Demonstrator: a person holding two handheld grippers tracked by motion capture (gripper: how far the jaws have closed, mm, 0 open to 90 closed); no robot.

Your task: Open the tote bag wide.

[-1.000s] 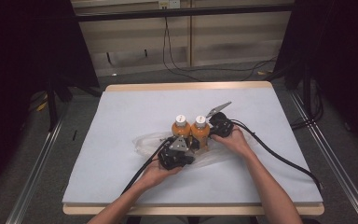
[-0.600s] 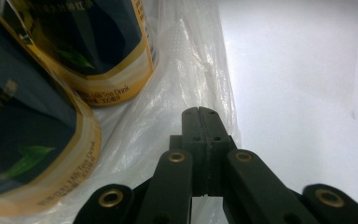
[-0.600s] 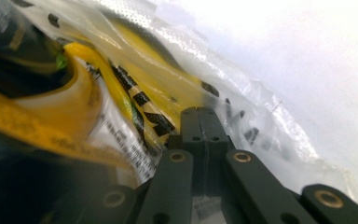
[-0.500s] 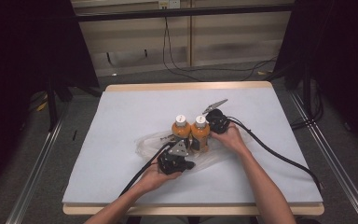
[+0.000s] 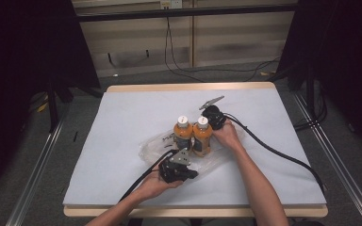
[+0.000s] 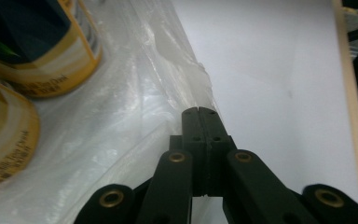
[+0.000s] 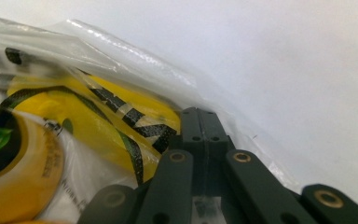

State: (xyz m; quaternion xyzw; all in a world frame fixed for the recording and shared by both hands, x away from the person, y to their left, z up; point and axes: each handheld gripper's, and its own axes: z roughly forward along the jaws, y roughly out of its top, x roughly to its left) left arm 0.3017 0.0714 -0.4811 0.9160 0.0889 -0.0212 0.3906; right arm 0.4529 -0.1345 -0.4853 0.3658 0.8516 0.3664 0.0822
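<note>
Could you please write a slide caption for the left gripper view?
Closed black fingers pinch the edge of a clear plastic bag beside two orange drink bottles.

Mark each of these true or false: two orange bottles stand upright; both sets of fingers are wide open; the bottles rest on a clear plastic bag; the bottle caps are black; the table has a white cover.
1. Two orange bottles stand upright side by side. True.
2. Both sets of fingers are wide open. False: the left gripper and the right gripper each have their fingers closed together.
3. The bottles rest on a clear plastic bag. True.
4. The bottle caps are black. False: the caps are white.
5. The table has a white cover. True.
</note>
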